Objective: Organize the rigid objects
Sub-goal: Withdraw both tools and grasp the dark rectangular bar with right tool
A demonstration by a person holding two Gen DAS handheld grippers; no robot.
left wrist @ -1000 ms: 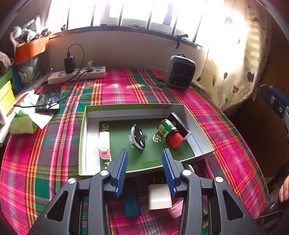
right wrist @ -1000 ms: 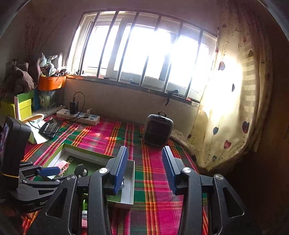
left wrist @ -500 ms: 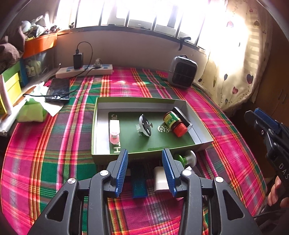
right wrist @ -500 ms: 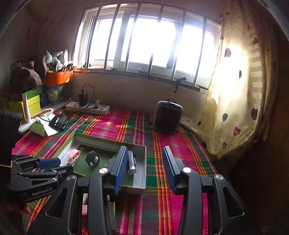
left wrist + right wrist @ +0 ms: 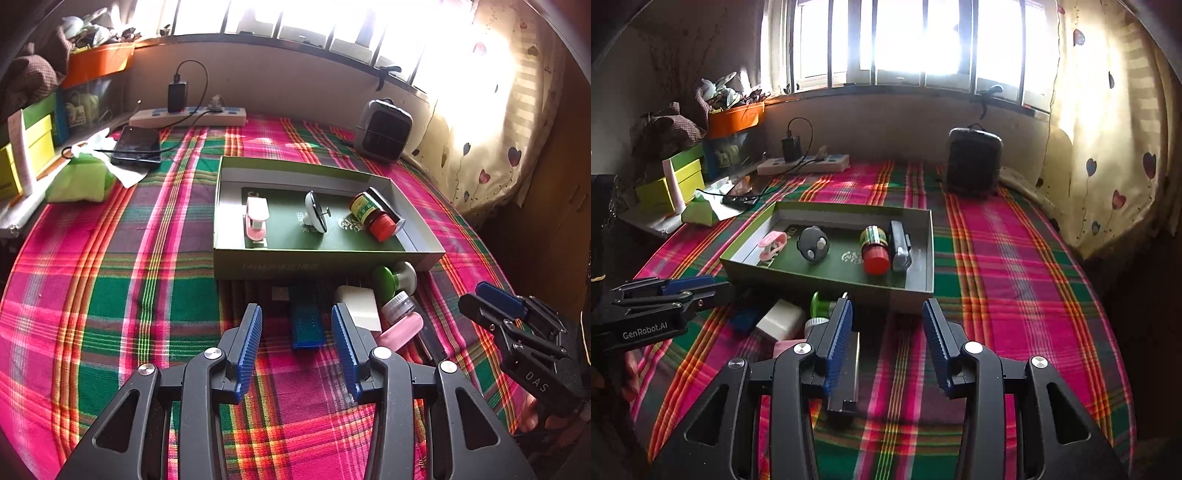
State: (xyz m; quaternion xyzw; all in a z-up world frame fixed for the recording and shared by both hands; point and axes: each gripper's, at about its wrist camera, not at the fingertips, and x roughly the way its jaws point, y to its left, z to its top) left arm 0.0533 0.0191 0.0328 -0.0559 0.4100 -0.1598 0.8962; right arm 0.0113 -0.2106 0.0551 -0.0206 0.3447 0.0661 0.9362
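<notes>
A green box tray (image 5: 325, 260) (image 5: 827, 286) sits on the plaid cloth. It holds a pink stapler (image 5: 256, 218), a black-and-white disc (image 5: 316, 212), a red-capped bottle (image 5: 369, 216) and a dark bar (image 5: 899, 240). In front of the tray lie a blue block (image 5: 304, 321), a white block (image 5: 360, 306), a green-and-white spool (image 5: 393, 282), a small jar (image 5: 399, 304), a pink tube (image 5: 400, 330) and a dark flat bar (image 5: 846, 373). My left gripper (image 5: 297, 347) is open over the blue block. My right gripper (image 5: 886, 347) is open and empty to the right of the pile.
A small black heater (image 5: 384, 131) stands at the back right. A power strip (image 5: 186, 116), a phone (image 5: 136, 144) and a green tissue pack (image 5: 79, 179) lie at the back left. Boxes (image 5: 27, 147) line the left edge. A curtain (image 5: 491, 110) hangs on the right.
Both grippers have pulled back and tilted down, so the loose pile in front of the tray shows more fully. Both stay open. No object has moved.
</notes>
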